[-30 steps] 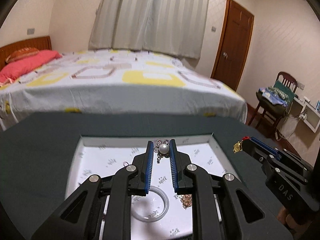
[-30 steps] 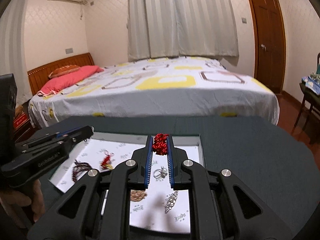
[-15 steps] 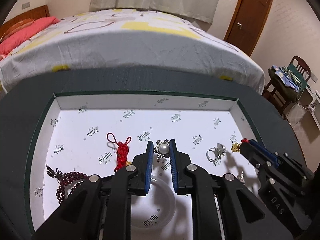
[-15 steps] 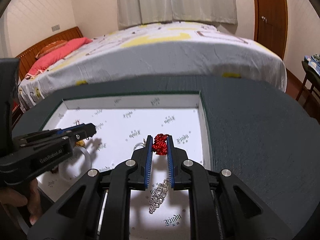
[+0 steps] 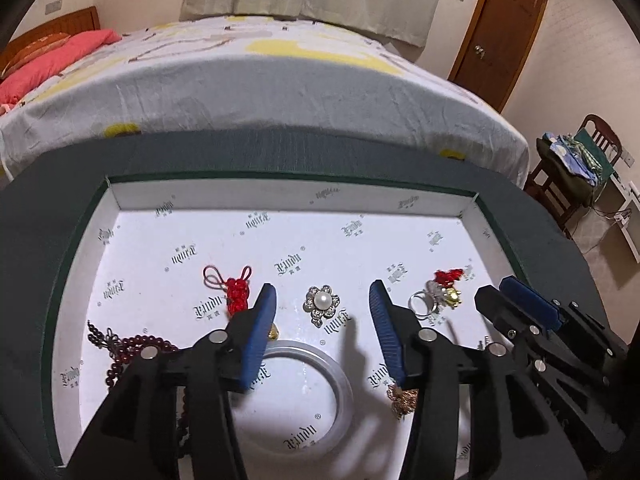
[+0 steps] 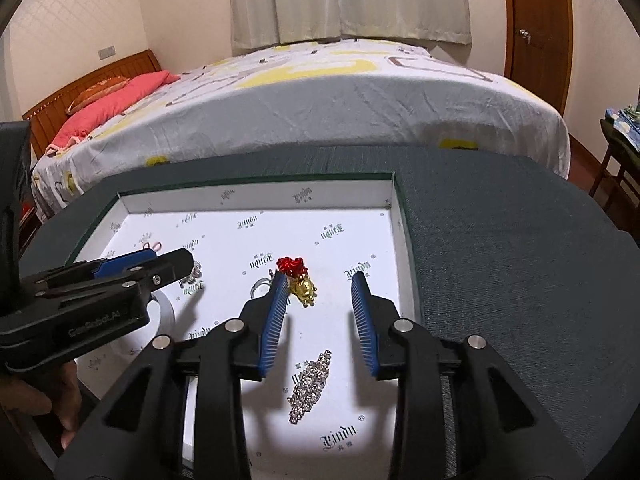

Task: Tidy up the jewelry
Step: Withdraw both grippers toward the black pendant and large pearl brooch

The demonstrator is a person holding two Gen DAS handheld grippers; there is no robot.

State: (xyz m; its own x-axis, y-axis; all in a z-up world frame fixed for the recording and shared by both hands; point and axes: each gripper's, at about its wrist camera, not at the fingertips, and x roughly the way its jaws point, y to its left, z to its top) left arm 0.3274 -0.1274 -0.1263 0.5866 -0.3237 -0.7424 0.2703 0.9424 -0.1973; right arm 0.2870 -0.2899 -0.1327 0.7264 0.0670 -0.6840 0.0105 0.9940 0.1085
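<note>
Nearest the left wrist camera, the left gripper (image 5: 323,306) has just been opening its jaws, which now stand released with the pearl flower brooch (image 5: 321,304) lying free between their tips on the white printed floor of the shallow box (image 5: 280,196). Under that gripper lies a clear bangle (image 5: 340,384), with dark red beads (image 5: 132,348) to its left and a red knot charm (image 5: 236,292) just beyond them. The right gripper (image 6: 320,290) has likewise just been opening its jaws; they are let go, and the red-and-gold charm (image 6: 300,280) rests on the box floor beside the left one. A rhinestone piece (image 6: 310,380) lies nearer, between the gripper's arms. A silver ring (image 5: 422,304) sits close to the charm. The box stands on the dark worktop (image 6: 500,248), and beyond it is a bed (image 6: 320,92).
</note>
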